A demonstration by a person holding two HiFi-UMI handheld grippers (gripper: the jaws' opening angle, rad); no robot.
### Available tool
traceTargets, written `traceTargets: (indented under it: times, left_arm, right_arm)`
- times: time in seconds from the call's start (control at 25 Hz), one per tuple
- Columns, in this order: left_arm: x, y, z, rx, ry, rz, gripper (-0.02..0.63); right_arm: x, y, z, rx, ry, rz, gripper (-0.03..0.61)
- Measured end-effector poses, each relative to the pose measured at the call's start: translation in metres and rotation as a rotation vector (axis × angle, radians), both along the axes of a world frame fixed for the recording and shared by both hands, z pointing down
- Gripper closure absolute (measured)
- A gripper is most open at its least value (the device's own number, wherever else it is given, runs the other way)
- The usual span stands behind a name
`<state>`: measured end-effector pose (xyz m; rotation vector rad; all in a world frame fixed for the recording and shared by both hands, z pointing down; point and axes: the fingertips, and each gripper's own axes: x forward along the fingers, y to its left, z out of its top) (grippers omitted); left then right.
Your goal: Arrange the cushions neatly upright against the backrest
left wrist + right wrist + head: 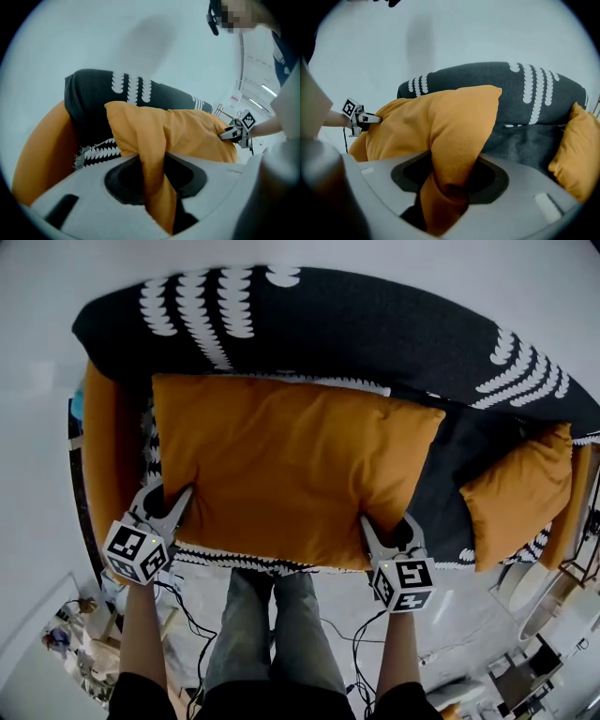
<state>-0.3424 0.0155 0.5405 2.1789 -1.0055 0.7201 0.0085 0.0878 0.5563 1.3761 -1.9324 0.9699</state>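
Observation:
A large orange cushion (291, 474) lies across the sofa seat, its far edge against the black patterned backrest (356, 329). My left gripper (169, 501) is shut on the cushion's near left corner. In the left gripper view, orange fabric (173, 131) is bunched and pinched between the jaws (155, 187). My right gripper (386, 529) is shut on the near right corner, where a thick fold of the cushion (450, 122) fills its jaws (445, 192). A smaller orange cushion (520, 493) leans at the sofa's right end (576, 154).
An orange armrest (103, 456) bounds the sofa's left end. A black throw with white pattern covers the seat (450, 474) and the back. Cables (187, 615) trail on the floor by the person's legs (272, 634). Clutter stands at the lower right (534, 652).

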Motion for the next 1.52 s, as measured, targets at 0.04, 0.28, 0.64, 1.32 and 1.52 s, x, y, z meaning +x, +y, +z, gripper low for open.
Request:
traceTargets:
  times: [0.04, 0.28, 0.64, 1.32, 1.52]
  left_arm:
    - [-0.001, -0.007, -0.016, 0.035, 0.021, -0.019, 0.485]
    - [-0.007, -0.061, -0.112, 0.272, 0.07, -0.069, 0.483]
    - [-0.014, -0.149, -0.133, 0.428, 0.053, -0.106, 0.472]
    - [-0.036, -0.145, -0.016, 0.157, -0.063, -0.152, 0.359]
    - [-0.043, -0.139, -0.024, 0.164, -0.036, -0.156, 0.325]
  right_arm:
    - [0.001, -0.01, -0.015, 0.036, 0.005, 0.006, 0.328]
    - [-0.002, -0.075, -0.105, 0.286, 0.036, 0.002, 0.327]
    - [-0.001, -0.181, -0.11, 0.461, 0.017, -0.008, 0.324]
    - [0.003, -0.19, -0.001, 0.205, 0.094, -0.092, 0.23]
    - [0.012, -0.172, -0.012, 0.231, 0.077, -0.039, 0.218]
